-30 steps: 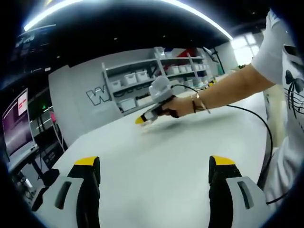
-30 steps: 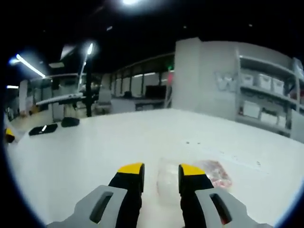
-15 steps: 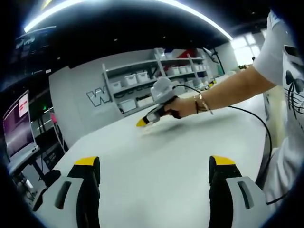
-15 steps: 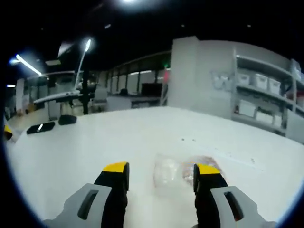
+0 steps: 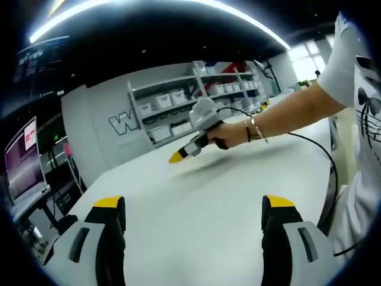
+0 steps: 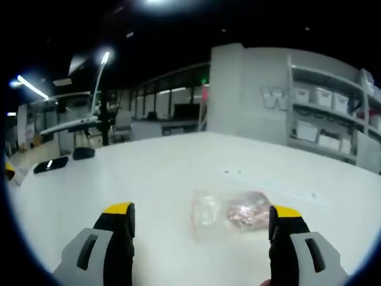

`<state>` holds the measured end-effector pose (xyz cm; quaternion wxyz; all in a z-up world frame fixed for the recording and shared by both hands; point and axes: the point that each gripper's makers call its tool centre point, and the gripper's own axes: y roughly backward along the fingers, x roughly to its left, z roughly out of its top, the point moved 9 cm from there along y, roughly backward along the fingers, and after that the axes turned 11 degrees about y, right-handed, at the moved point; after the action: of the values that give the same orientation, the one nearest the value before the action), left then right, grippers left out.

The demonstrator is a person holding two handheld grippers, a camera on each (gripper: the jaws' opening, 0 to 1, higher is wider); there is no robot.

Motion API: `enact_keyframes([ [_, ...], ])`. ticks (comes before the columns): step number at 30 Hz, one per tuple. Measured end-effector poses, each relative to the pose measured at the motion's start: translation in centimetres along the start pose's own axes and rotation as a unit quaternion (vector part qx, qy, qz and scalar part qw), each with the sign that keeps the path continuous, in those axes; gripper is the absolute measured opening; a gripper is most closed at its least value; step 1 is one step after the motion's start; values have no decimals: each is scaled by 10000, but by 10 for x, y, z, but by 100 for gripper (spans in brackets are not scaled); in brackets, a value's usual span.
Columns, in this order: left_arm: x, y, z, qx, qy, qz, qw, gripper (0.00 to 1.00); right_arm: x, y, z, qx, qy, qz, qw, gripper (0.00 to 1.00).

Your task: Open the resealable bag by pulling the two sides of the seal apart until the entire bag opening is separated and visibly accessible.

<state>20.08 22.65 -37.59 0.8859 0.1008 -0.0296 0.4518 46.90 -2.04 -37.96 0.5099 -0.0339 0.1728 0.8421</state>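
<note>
Right tool (image 6: 199, 211) jaws widened vs earlier, now apart, straddling bag (image 6: 232, 210) flat on desk (image 6: 149, 173). Left tool (image 5: 193, 205) apart, empty, far from bag. Risk: film slips if pinch misses seal.

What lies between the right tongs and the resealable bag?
Only bare white tabletop, seen in the right gripper view: the open right tongs hover short of the resealable bag, not touching it.

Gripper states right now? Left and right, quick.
Left gripper: open, fingers wide apart over the bare table, holding nothing.
Right gripper: open, holding nothing; the clear resealable bag lies on the table beyond its fingers, untouched.
</note>
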Motion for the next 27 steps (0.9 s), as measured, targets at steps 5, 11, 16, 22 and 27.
enact_keyframes([
  [5,-1,1,1,4,-22,6,10000,94,2,5,2,-59,139,-10,9999,99],
  [11,-3,3,3,-3,-59,-9,10000,94,5,12,7,-122,161,16,9998,99],
  [16,-5,4,5,1,-84,-21,10000,94,5,17,8,-132,196,-21,9997,99],
  [22,-5,4,5,18,-107,-19,9999,94,2,22,8,-151,158,-64,9997,99],
  [27,-6,4,6,15,-100,-27,9999,94,2,26,6,-152,145,-70,9998,98],
])
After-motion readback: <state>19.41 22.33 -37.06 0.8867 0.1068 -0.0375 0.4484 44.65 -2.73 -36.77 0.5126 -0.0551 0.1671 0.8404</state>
